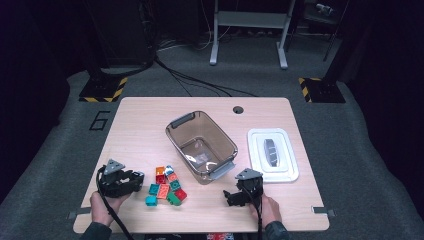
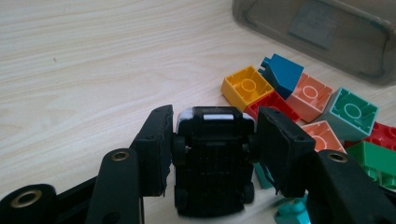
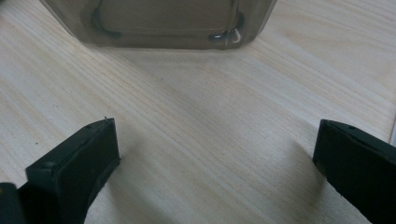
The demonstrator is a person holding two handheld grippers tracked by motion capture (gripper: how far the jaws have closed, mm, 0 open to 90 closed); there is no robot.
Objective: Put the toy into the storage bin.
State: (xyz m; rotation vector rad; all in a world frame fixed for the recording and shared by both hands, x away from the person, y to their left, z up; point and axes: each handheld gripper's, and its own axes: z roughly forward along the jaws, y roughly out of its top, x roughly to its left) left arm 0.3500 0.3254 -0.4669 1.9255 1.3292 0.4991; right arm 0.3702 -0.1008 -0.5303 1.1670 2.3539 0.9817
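Black and boxy, the left gripper (image 1: 136, 181) sits just left of the block pile (image 1: 166, 186) on the table (image 1: 140, 120) in the high view; the right gripper (image 1: 231, 197) rests near the grey bin (image 1: 201, 145). In the left gripper view, the jaws clamp a small black toy car (image 2: 212, 161), underside showing. In the right gripper view, the jaws stand wide over bare wood.

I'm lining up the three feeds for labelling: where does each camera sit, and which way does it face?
High view: above the person's side, facing forward and down on the table; both hands and grippers show.
Left gripper view: rides the left gripper, facing the bricks; fingers clamp a toy car.
Right gripper view: rides the right gripper, facing the bin; fingers apart.
All three share the bin.
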